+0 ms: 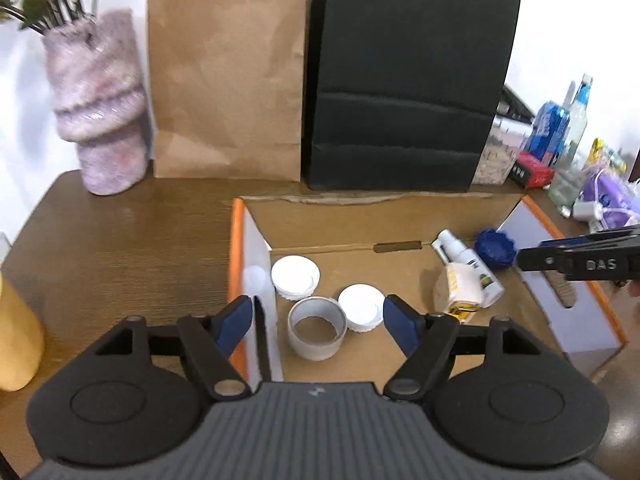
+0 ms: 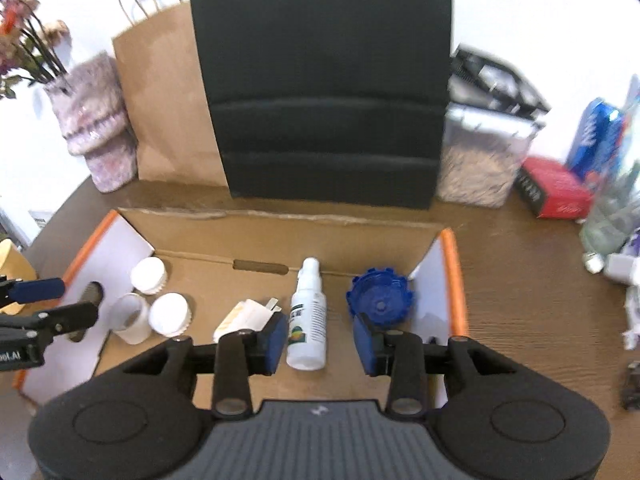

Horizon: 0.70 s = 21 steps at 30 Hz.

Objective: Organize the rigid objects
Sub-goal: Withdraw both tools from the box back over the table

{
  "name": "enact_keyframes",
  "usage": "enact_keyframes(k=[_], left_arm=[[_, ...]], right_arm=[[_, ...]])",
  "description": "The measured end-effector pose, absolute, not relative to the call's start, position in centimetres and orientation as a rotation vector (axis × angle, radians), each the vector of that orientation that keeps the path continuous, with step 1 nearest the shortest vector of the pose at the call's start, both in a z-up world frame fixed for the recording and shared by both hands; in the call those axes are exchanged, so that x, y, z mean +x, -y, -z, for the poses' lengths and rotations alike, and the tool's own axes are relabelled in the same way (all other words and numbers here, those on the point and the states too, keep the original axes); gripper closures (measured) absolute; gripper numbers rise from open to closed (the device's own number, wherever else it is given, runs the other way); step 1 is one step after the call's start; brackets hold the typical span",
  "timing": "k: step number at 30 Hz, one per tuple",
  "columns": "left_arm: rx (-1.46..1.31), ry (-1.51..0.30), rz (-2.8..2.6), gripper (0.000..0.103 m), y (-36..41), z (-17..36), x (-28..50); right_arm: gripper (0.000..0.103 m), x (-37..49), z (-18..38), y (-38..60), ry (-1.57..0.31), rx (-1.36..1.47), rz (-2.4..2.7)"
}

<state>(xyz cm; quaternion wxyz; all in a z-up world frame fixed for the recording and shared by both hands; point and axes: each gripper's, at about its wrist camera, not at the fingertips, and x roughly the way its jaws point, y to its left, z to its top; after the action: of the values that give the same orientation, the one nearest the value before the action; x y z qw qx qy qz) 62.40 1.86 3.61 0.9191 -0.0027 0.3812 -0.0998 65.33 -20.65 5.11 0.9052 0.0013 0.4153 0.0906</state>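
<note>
An open cardboard box [image 1: 400,224] [image 2: 280,224] with orange-edged flaps holds the objects. In the left wrist view my left gripper [image 1: 318,322] is open above a grey ring-shaped cup [image 1: 317,334], with two white lids [image 1: 295,276] [image 1: 361,307] beside it. In the right wrist view my right gripper [image 2: 320,340] is open around the base of a lying white spray bottle [image 2: 307,318]. A blue toothed cap [image 2: 380,300] [image 1: 495,249] lies to its right, a small white-and-yellow packet [image 2: 244,316] [image 1: 460,286] to its left. The right gripper also shows in the left wrist view [image 1: 524,258].
A black paper bag [image 1: 408,80] and a brown paper bag [image 1: 228,80] stand behind the box. A fuzzy pink vase [image 1: 104,112] stands at the back left. Bottles, a red box [image 2: 554,194] and a clear container [image 2: 480,160] crowd the right side. A yellow object [image 1: 16,340] sits left.
</note>
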Motion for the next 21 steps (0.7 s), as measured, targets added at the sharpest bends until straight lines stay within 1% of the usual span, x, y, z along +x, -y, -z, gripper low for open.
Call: enact_keyframes(k=[3, 7, 10, 12, 13, 14, 16, 18, 20, 21], left_arm=[[-0.023, -0.76, 0.193, 0.028, -2.3, -6.1, 60.2], [-0.002, -0.704, 0.207, 0.022, -2.0, -9.2, 55.7], [0.006, -0.618, 0.209, 0.021, -1.6, -11.0, 51.7], [0.018, -0.554, 0.202, 0.019, -1.3, -11.8, 49.2], [0.02, -0.509, 0.199, 0.017, -1.1, -12.2, 47.7], [0.02, -0.47, 0.193, 0.013, -1.0, -12.3, 46.4], [0.015, -0.389, 0.182, 0.013, -0.6, -12.6, 43.8], [0.015, -0.31, 0.182, 0.012, -0.5, -12.5, 41.4], [0.001, -0.261, 0.184, 0.011, -0.4, -12.5, 39.6], [-0.01, -0.244, 0.18, 0.011, -0.4, -12.5, 38.9]], right_arm=[[0.063, 62.5, -7.8, 21.4, -0.819, -0.009, -0.18], [0.051, 57.6, -10.9, 22.0, -0.747, -0.031, -0.176], [0.05, 53.3, -12.6, 22.4, -0.668, -0.039, -0.186], [0.046, 50.7, -13.1, 22.5, -0.605, -0.045, -0.18], [0.039, 49.3, -13.3, 22.6, -0.567, -0.05, -0.178], [0.033, 47.8, -13.4, 22.8, -0.518, -0.052, -0.18], [0.027, 45.1, -13.2, 23.0, -0.417, -0.043, -0.191], [0.026, 42.6, -13.1, 23.2, -0.325, -0.029, -0.197], [0.019, 40.5, -13.0, 23.4, -0.253, -0.017, -0.208], [0.019, 39.6, -13.1, 23.4, -0.224, -0.014, -0.207]])
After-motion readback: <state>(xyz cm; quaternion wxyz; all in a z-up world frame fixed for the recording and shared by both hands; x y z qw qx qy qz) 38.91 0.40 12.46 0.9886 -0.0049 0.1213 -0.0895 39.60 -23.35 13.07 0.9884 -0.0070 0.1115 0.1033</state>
